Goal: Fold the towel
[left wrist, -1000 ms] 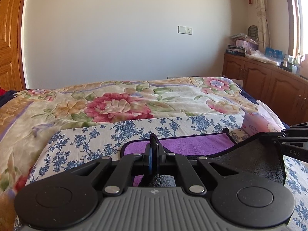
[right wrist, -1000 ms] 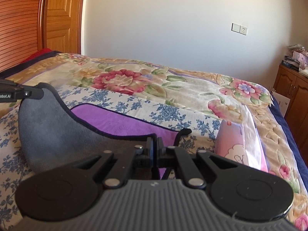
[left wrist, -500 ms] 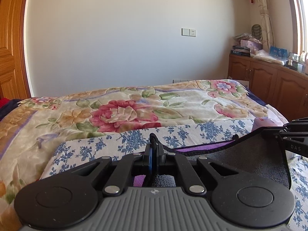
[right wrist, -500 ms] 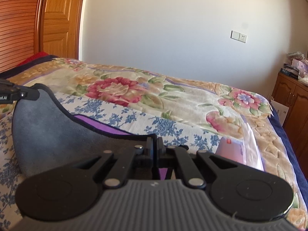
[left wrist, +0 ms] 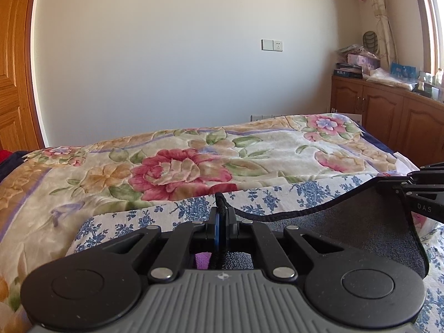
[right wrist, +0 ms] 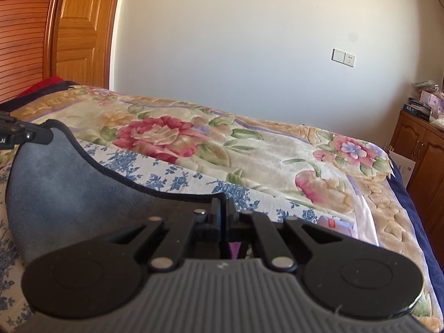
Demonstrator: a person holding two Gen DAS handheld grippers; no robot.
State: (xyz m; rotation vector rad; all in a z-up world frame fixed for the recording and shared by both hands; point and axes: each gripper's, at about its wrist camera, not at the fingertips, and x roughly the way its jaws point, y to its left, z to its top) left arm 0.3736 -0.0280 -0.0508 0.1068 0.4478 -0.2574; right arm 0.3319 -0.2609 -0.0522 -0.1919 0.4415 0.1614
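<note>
The left hand-held gripper [left wrist: 221, 216] and the right hand-held gripper [right wrist: 222, 208] each pinch, jaws closed, a corner of the grey towel [right wrist: 69, 177], stretched between them above a blue-flowered sheet [left wrist: 277, 197] on the bed [left wrist: 180, 163]. Beyond stand a white wall [left wrist: 180, 55] and wooden cabinets [left wrist: 388, 116].
</note>
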